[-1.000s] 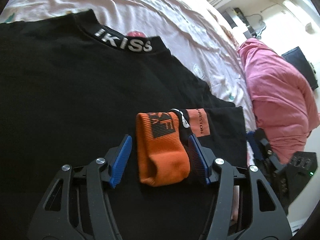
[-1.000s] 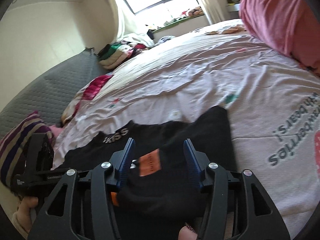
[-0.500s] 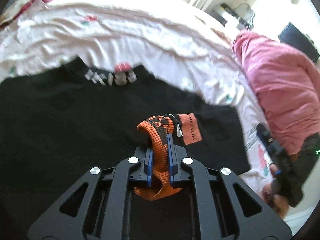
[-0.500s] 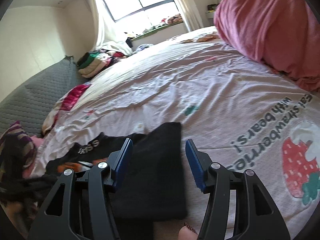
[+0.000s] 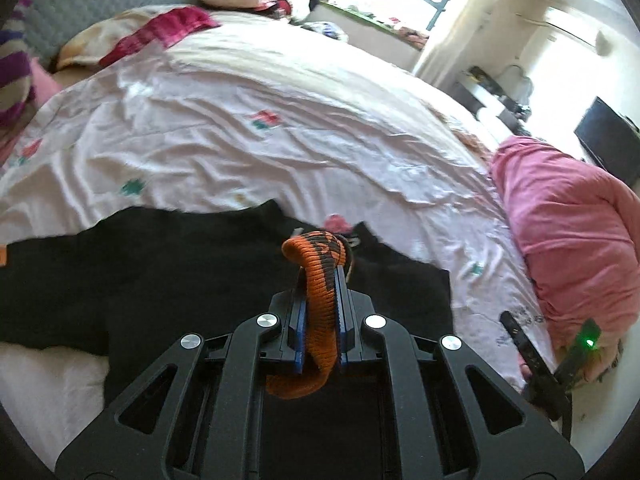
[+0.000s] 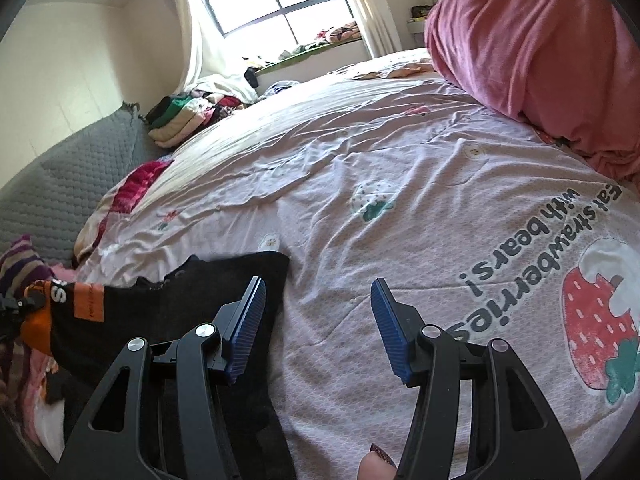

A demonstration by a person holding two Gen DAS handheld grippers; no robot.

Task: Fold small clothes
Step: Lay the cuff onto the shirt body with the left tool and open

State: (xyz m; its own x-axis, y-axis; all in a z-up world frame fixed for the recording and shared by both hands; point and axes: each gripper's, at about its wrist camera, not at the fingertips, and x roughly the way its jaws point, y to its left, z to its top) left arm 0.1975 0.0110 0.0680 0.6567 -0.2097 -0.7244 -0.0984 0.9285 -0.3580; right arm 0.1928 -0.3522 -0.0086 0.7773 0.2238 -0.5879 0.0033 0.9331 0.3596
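Left gripper [image 5: 320,312] pinches orange sock [image 5: 318,300] — lift it clear of the black T-shirt [image 5: 140,272]; right gripper [image 6: 316,328] fingers spread, empty.

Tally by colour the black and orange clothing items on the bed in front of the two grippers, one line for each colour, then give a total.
Black: 1, the black cotton T-shirt spread flat on the bed.
Orange: 1, the orange knitted cuff with black lettering, pinched in the left gripper.
Total: 2
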